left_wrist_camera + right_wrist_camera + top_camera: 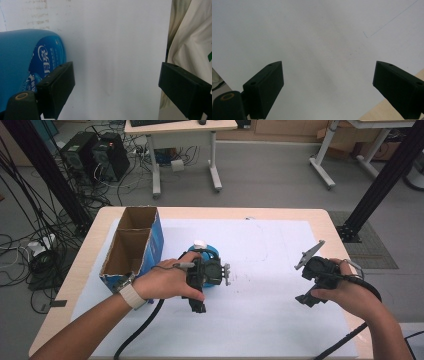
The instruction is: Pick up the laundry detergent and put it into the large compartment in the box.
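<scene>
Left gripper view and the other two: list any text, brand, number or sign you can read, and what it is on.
Blue bottle: a white round logo and white characters on its label, too blurred and partly hidden by the left hand-held gripper to read.
Blue cardboard box: no print legible in the high view.
White sheet on the table: faint pencil lines, no words.
Nothing readable in any view.

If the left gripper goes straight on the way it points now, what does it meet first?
Probably the white paper sheet on the table: the open left gripper has only that between its fingers. The blue plastic bottle lies beside one finger, outside the gap.
</scene>
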`<state>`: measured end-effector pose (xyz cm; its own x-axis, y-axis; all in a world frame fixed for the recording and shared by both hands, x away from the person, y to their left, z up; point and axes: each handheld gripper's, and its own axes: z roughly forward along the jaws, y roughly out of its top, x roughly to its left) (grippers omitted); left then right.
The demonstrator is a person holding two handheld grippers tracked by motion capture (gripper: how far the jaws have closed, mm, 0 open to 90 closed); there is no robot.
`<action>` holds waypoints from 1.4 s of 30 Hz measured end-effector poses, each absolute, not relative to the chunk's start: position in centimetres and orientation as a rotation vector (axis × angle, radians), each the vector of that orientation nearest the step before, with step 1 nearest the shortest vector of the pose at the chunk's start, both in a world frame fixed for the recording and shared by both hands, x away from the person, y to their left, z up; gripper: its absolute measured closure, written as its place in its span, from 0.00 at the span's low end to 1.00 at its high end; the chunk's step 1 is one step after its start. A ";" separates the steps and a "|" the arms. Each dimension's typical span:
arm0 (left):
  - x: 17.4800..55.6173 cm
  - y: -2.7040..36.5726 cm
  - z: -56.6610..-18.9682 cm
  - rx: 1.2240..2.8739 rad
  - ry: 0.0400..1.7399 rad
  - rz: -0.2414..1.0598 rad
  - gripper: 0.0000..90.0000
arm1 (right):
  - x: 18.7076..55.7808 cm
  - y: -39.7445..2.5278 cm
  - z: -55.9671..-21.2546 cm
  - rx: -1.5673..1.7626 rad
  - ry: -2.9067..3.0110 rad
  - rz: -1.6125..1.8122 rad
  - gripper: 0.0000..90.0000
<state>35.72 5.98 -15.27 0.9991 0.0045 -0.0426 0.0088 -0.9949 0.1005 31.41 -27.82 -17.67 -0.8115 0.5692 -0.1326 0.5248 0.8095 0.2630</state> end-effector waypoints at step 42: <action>37.2 8.8 -3.4 2.989 0.069 0.125 0.09 | 31.0 -28.3 -17.4 0.883 2.780 0.323 0.11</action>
<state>37.23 8.79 -3.36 0.9955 0.0519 0.0794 0.0396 -0.9878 0.1503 30.95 -28.34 -17.37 -0.7996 0.5864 -0.1296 0.5411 0.7970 0.2681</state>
